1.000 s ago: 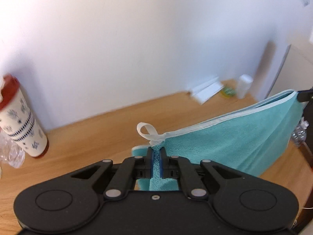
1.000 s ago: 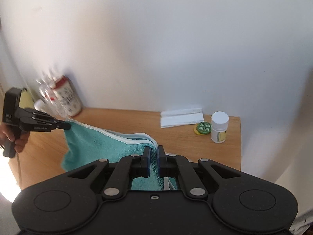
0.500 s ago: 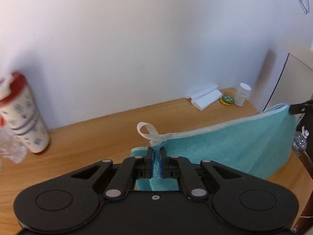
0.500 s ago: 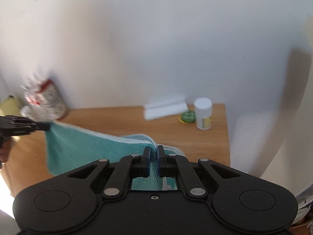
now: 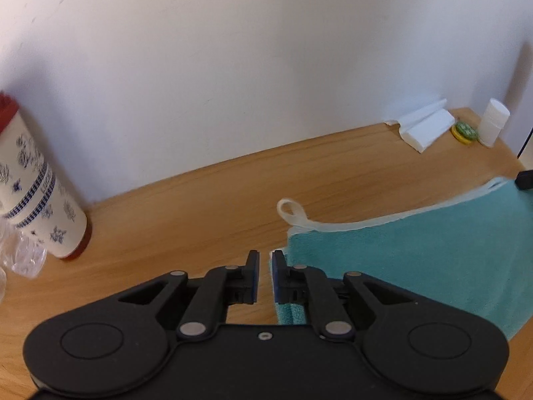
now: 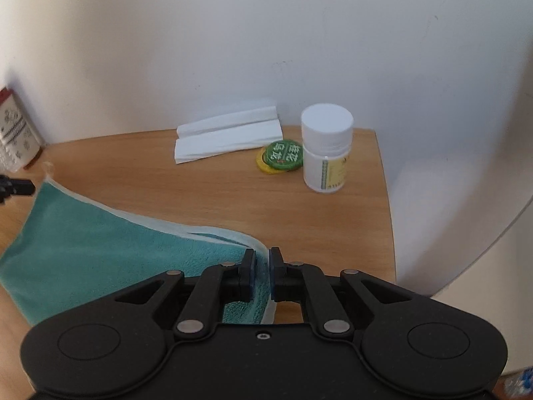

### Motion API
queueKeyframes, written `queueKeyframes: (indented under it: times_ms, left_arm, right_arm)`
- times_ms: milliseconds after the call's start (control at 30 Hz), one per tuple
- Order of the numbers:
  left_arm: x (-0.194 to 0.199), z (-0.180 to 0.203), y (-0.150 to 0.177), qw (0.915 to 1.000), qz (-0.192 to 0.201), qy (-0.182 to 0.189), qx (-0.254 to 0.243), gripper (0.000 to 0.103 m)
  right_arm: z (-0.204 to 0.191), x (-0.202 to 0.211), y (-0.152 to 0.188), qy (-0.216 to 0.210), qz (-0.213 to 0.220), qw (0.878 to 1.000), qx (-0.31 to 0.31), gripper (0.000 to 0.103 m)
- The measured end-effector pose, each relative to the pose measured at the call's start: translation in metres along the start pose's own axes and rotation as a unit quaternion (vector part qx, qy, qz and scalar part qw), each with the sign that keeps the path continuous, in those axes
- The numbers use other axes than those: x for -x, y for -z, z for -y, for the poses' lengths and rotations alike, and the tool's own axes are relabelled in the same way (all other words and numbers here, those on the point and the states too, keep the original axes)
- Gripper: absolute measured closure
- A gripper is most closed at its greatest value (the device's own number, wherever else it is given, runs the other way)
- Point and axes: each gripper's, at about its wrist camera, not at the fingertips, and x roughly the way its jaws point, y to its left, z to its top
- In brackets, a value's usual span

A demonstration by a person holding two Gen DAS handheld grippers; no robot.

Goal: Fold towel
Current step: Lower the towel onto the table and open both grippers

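Note:
The teal towel point(image 5: 416, 260) with a white hem lies folded double on the wooden table point(image 5: 200, 206). Its hanging loop point(image 5: 289, 211) rests on the wood. My left gripper point(image 5: 265, 275) is open, with bare wood between its fingers; the towel's corner lies just right of the right finger point(image 5: 278, 273). In the right wrist view the towel point(image 6: 100, 250) spreads to the left. My right gripper point(image 6: 262, 273) stands slightly open, and the towel's folded white edge still runs between its fingers. The left gripper's tip point(image 6: 18, 186) shows at that view's left edge.
A patterned tumbler with a red base point(image 5: 36, 186) and crinkled clear plastic point(image 5: 23, 256) stand at the left by the wall. Folded white paper point(image 6: 226, 136), a green and yellow disc point(image 6: 281, 156) and a white pill bottle point(image 6: 326, 146) sit at the back right, near the table's right edge point(image 6: 388, 216).
Both grippers came down and laid the lifted towel on the table. The left gripper opened and let go of its corner. The right gripper's jaws parted slightly.

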Motion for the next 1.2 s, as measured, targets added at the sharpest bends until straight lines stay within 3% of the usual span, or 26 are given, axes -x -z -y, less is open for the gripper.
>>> queueKeyframes:
  times_ms: [100, 200, 267, 333, 400, 433, 500, 533, 600, 700, 833, 900, 1033, 1133, 1200]
  left_arm:
    - [0.016, -0.008, 0.001, 1.0, 0.003, 0.0, 0.0, 0.095]
    - [0.037, 0.0, 0.0, 0.9992, 0.017, 0.036, -0.004, 0.086]
    - [0.046, 0.019, 0.004, 0.9958, 0.03, 0.078, -0.038, 0.081]
    - [0.046, 0.034, 0.007, 0.9928, 0.038, 0.09, -0.069, 0.079]
    - [0.037, 0.051, 0.012, 0.9904, 0.035, 0.095, -0.094, 0.079]
    - [0.032, 0.058, 0.015, 0.9895, 0.034, 0.094, -0.104, 0.079]
    - [0.018, 0.067, 0.02, 0.9907, 0.03, 0.063, -0.116, 0.079]
    - [0.005, 0.071, 0.024, 0.9924, 0.015, 0.021, -0.12, 0.079]
    - [-0.005, 0.07, 0.03, 0.9932, 0.002, -0.007, -0.116, 0.079]
    - [-0.007, 0.062, 0.038, 0.9955, 0.005, -0.018, -0.093, 0.077]
    - [-0.012, 0.053, 0.029, 0.9984, -0.024, -0.026, -0.044, 0.073]
    - [-0.011, 0.051, 0.026, 0.9984, -0.039, -0.033, -0.022, 0.074]
    - [-0.004, 0.052, 0.023, 0.9967, -0.069, -0.037, 0.019, 0.073]
    - [-0.003, 0.05, 0.026, 0.9952, -0.078, -0.041, 0.042, 0.073]
    - [-0.004, 0.05, 0.028, 0.995, -0.073, -0.046, 0.05, 0.068]
  right_arm:
    - [-0.004, 0.001, -0.003, 0.02, 0.005, 1.0, 0.021, 0.093]
    - [-0.007, 0.019, -0.004, 0.041, 0.015, 0.999, 0.021, 0.089]
    - [-0.004, 0.038, -0.001, 0.045, 0.034, 0.998, -0.008, 0.086]
    - [0.002, 0.05, 0.007, 0.006, 0.046, 0.996, -0.076, 0.085]
    - [-0.004, 0.045, 0.018, -0.053, 0.024, 0.992, -0.112, 0.085]
    - [-0.007, 0.045, 0.02, -0.055, 0.022, 0.992, -0.111, 0.085]
    - [-0.031, 0.036, 0.029, -0.042, 0.003, 0.996, -0.078, 0.085]
    - [-0.043, 0.032, 0.033, -0.035, -0.007, 0.997, -0.061, 0.085]
    - [-0.05, 0.024, 0.037, -0.026, -0.016, 0.998, -0.056, 0.085]
    - [-0.055, 0.016, 0.038, -0.007, -0.02, 1.0, -0.014, 0.092]
    - [-0.049, 0.016, 0.031, 0.021, -0.027, 0.999, -0.027, 0.092]
    - [-0.048, 0.018, 0.031, 0.063, -0.028, 0.997, -0.03, 0.086]
    - [-0.039, 0.034, 0.042, 0.033, -0.031, 0.995, -0.093, 0.081]
    - [-0.049, 0.032, 0.055, 0.048, -0.029, 0.996, -0.068, 0.076]
    - [-0.054, 0.029, 0.057, 0.059, -0.022, 0.997, -0.053, 0.074]
